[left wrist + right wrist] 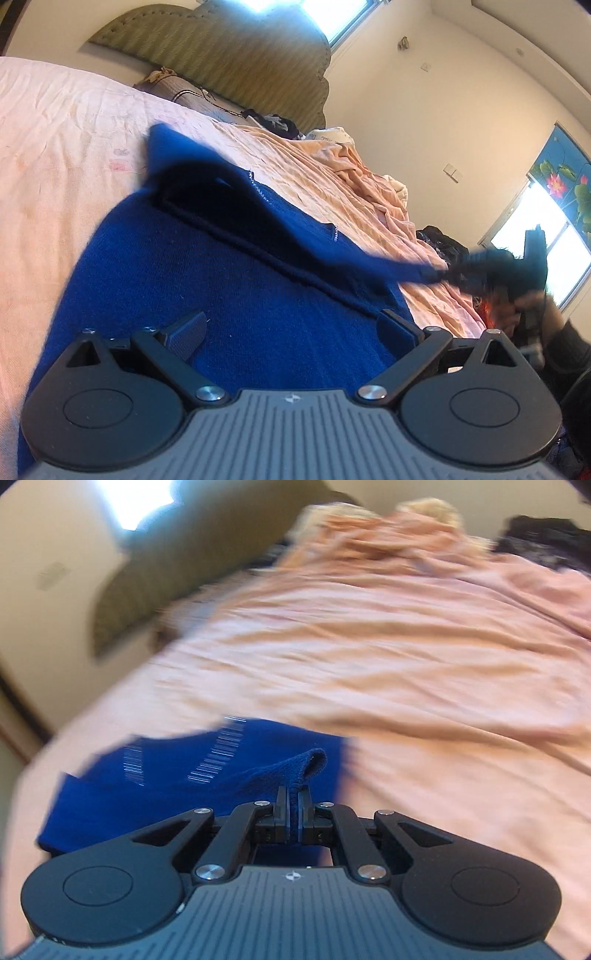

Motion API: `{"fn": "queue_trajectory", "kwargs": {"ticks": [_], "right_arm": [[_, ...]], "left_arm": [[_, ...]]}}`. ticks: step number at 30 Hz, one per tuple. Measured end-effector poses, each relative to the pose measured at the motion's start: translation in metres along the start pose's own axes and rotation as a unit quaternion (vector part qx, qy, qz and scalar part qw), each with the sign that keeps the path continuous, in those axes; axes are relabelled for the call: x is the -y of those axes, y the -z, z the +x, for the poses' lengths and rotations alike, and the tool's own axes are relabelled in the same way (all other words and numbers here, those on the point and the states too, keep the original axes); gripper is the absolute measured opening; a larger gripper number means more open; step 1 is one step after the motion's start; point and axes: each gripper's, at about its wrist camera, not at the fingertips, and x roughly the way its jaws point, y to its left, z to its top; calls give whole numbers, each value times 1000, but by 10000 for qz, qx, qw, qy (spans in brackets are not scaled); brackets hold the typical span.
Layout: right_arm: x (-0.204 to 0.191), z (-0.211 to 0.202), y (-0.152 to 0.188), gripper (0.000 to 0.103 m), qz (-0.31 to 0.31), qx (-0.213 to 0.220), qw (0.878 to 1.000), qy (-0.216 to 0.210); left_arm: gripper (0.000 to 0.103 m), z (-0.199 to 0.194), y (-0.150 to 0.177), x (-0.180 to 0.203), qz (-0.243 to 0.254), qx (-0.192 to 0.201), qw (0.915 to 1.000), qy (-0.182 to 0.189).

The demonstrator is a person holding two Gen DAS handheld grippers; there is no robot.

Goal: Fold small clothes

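Right gripper [294, 805] clamped on blue sweater [207, 786] edge; left gripper [295, 328] spread above it.

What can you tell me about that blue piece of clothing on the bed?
The blue garment is a deep royal-blue knit, soft and fuzzy, with a darker ribbed seam and small sparkly trim. Most of it lies spread on the pink bedsheet. One part is stretched off toward the right gripper, which is shut on a fold of it. The left gripper is open, its fingers apart over the cloth.

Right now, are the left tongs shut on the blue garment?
No, the left tongs stand wide open, fingers apart over the blue garment.
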Motion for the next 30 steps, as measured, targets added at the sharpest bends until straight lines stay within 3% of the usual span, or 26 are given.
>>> {"fn": "queue_trajectory", "kwargs": {"ticks": [4,5,6,8,10,12,14,16,19,22,24,28,30], "right_arm": [[28,6,17,8,303,18,9995,-83],[29,7,21,21,369,67,9992,-99],[31,6,22,20,493,165,9986,-33],[34,-2,21,64,646,473,9965,231],[31,-21,27,63,556,970,9928,434],[24,-39,40,63,388,1223,9916,140],[7,-45,56,63,116,1084,9933,-380],[-17,-39,75,64,-316,882,9938,-594],[-54,-19,104,63,-1099,627,9907,-502],[-77,0,132,62,-1830,345,9825,-92],[-78,-3,147,62,-1903,612,9798,88],[-81,-17,157,68,-1379,603,9883,245],[-87,-22,167,72,-1341,616,9879,468]], "left_arm": [[100,1,0,0,5,-4,10000,-8],[100,1,0,0,12,-8,10000,-13],[100,1,0,1,22,-11,10000,-24],[100,2,0,2,67,-42,9999,-65],[100,2,-2,5,150,-117,9998,-114],[100,3,-4,13,363,-220,9988,-258],[100,6,-6,28,667,-349,9963,-403],[100,16,-7,45,945,-540,9932,-424],[100,36,-8,71,1512,-820,9825,-710],[100,51,-2,77,1823,-1145,9721,-935],[99,53,2,74,1976,-1190,9656,-1200],[100,54,4,71,2052,-1144,9635,-1284],[103,57,10,73,2249,-1084,9580,-1409]]}}
